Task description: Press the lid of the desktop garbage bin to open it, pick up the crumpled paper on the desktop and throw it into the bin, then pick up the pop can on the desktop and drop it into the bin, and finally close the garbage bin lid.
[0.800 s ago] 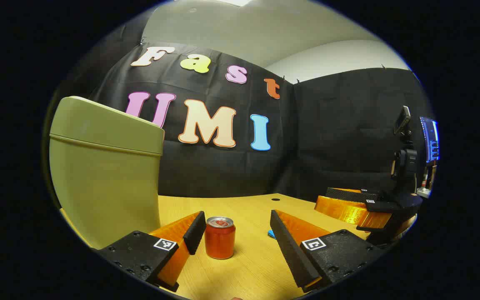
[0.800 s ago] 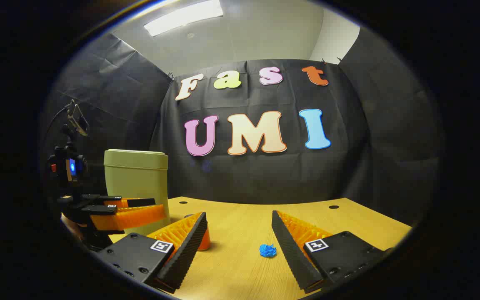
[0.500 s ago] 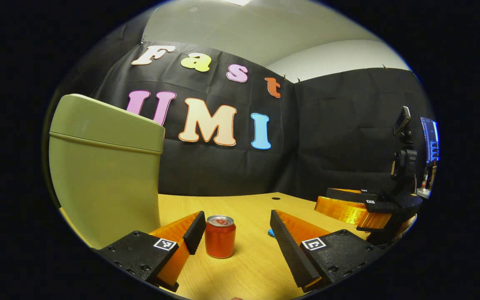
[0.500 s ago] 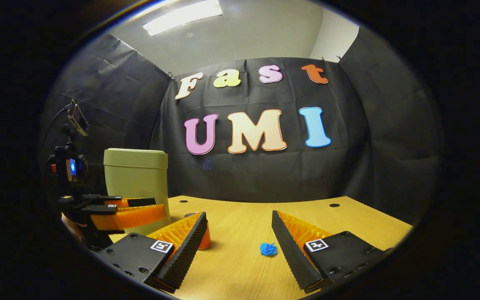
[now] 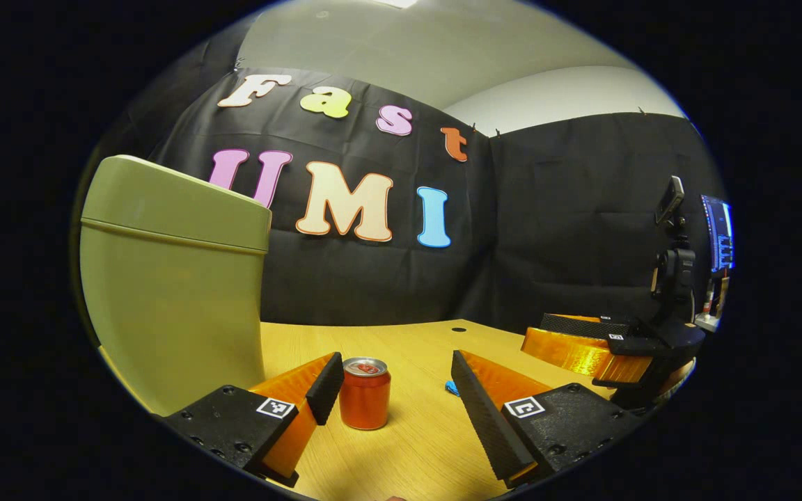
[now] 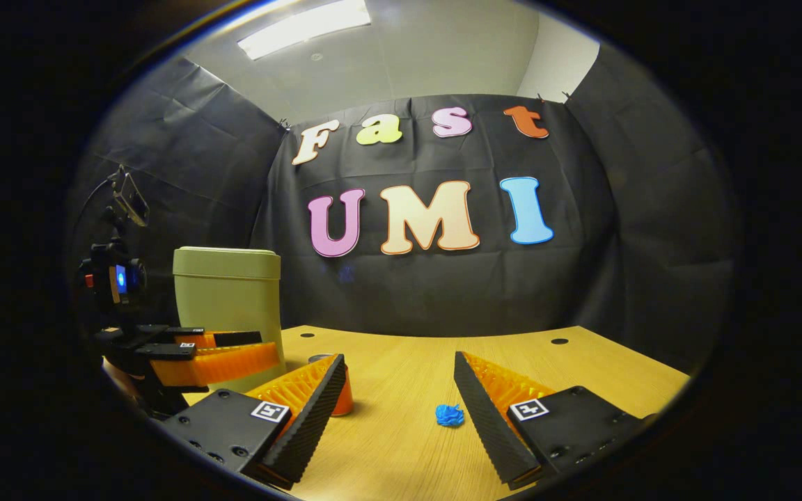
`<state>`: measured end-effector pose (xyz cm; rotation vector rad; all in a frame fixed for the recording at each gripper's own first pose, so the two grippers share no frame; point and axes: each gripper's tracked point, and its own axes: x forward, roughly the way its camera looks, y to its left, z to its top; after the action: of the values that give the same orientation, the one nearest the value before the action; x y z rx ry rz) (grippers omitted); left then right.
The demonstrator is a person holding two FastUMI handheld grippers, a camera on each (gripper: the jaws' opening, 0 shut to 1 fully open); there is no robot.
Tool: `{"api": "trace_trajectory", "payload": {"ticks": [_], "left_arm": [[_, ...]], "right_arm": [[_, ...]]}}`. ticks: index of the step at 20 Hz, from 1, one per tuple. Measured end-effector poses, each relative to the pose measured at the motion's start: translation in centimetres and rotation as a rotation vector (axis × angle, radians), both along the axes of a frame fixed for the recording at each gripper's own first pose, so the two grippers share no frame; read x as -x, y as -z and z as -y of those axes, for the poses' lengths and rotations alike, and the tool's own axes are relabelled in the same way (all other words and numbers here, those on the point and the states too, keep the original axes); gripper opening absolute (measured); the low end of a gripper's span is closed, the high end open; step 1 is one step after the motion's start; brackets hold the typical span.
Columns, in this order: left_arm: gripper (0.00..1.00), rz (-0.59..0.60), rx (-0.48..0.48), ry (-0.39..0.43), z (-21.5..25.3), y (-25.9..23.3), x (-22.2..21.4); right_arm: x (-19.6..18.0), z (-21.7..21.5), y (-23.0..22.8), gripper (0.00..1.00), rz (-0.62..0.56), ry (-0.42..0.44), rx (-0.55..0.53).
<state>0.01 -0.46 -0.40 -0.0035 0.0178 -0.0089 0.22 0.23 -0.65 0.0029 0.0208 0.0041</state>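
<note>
left gripper (image 5: pixel 394 390) jaws apart; right gripper (image 6: pixel 401 400) apparently likewise, level

Crumpled paper (image 6: pixel 450 415) between parted fingers (image 6: pixel 303 417)

Your desk (image 6: pixel 415 362) is a light wood top with small round holes near its far edge. The bin (image 6: pixel 230 306) stands on it at the left, lid down. The can (image 5: pixel 365 402) stands upright on the wood just right of the bin. The crumpled paper (image 6: pixel 450 415) lies on bare wood to the can's right, apart from it.
</note>
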Motion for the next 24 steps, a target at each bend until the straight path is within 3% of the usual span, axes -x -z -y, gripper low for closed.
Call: {"api": "trace_trajectory", "payload": {"ticks": [16, 18, 19, 22, 23, 24], "left_arm": [[0.91, -0.014, -0.016, 0.008, 0.5, 0.1, 0.1], [0.72, -0.015, -0.029, 0.02, 0.9, -0.1, 0.1], [0.56, -0.02, -0.037, 0.025, 1.0, 0.0, 0.2], [0.36, -0.018, -0.023, 0.031, 1.1, -0.6, 0.4], [0.21, -0.019, -0.015, 0.031, 1.1, -0.8, 0.6], [0.16, -0.021, -0.01, 0.03, 1.0, -1.1, 0.6]], "right_arm": [[0.4, 0.0, -0.7, 0.99, 0.015, -0.009, -0.004], [0.5, 0.0, -0.6, 0.99, 0.013, -0.009, -0.001], [0.5, -0.1, -0.7, 0.99, 0.013, -0.012, -0.001], [0.4, 0.0, -0.8, 1.0, 0.015, -0.011, 0.006], [0.4, 0.1, -0.9, 1.0, 0.016, -0.009, 0.009], [0.5, 0.2, -0.8, 0.99, 0.018, -0.008, 0.011]]}}
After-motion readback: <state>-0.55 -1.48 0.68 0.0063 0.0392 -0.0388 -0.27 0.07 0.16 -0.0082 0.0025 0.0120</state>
